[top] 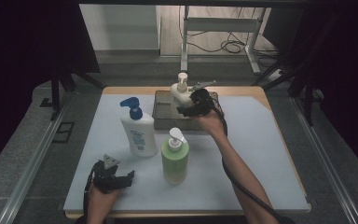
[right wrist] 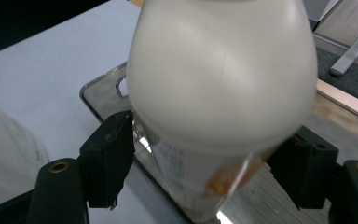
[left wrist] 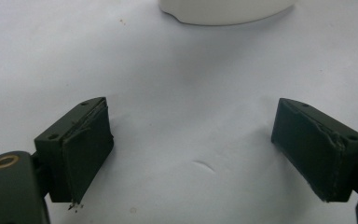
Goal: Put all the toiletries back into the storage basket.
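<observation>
A small white pump bottle (top: 181, 89) stands over the shallow metal tray (top: 163, 123) at the back of the table. My right gripper (top: 186, 105) reaches it from the right. In the right gripper view the blurred bottle (right wrist: 221, 84) sits between the jaws of the right gripper (right wrist: 200, 168), with thin gaps at both pads, above the tray's rim (right wrist: 102, 95). Near the front left edge, my left gripper (top: 129, 177) rests low over the mat. The left gripper (left wrist: 191, 158) is wide open with nothing between its jaws.
A tall white bottle with a blue pump (top: 139, 133) stands left of centre; its base (left wrist: 223, 11) lies just ahead of the left jaws. A green bottle with a white pump (top: 175, 158) stands in the middle. The pale mat (top: 261, 154) reaches right.
</observation>
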